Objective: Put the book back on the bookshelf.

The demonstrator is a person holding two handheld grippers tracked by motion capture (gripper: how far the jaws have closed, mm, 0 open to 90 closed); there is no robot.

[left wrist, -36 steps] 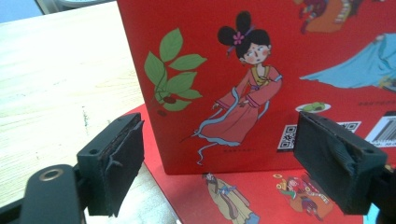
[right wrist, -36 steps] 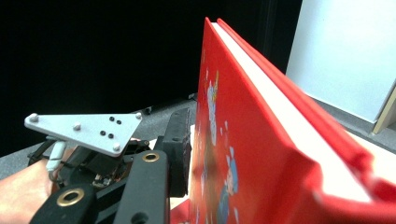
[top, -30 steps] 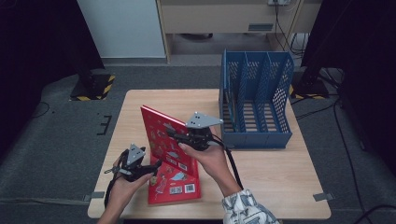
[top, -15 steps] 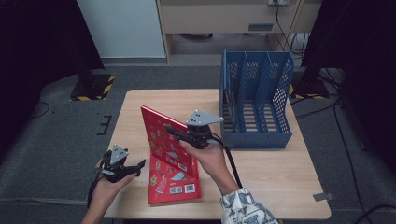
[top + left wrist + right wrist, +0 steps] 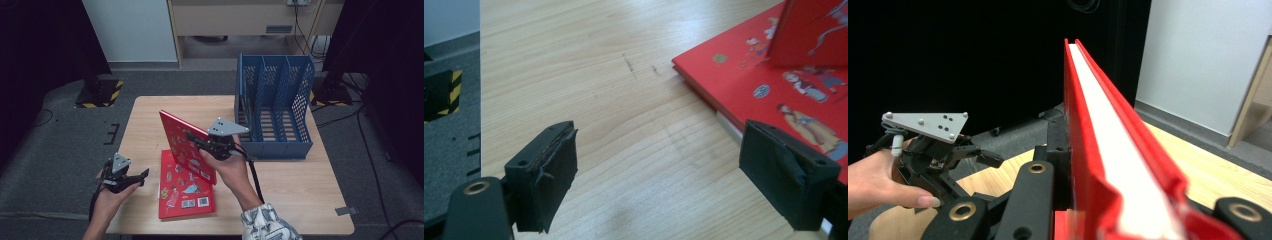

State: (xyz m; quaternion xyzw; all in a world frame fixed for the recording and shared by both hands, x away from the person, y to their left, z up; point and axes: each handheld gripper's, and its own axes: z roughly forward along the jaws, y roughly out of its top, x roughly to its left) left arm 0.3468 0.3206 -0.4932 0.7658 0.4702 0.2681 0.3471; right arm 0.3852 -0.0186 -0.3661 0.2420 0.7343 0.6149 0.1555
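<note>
red book (image 5: 186,146) held upright, tilted, above second red book (image 5: 186,192) lying flat on table (image 5: 295,185). right gripper (image 5: 192,138) clamped on upright book's edge, jaws just been closing on it. rack (image 5: 274,107), blue, just right of held book, at table's far right. left gripper (image 5: 142,174) left of flat book, near table's left edge, jaws spread wide, nothing between them.

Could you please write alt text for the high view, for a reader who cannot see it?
The right gripper holds a red book tilted upright above a second red book lying flat on the wooden table. The left gripper hovers open at the table's left edge; a blue file rack stands behind.
</note>
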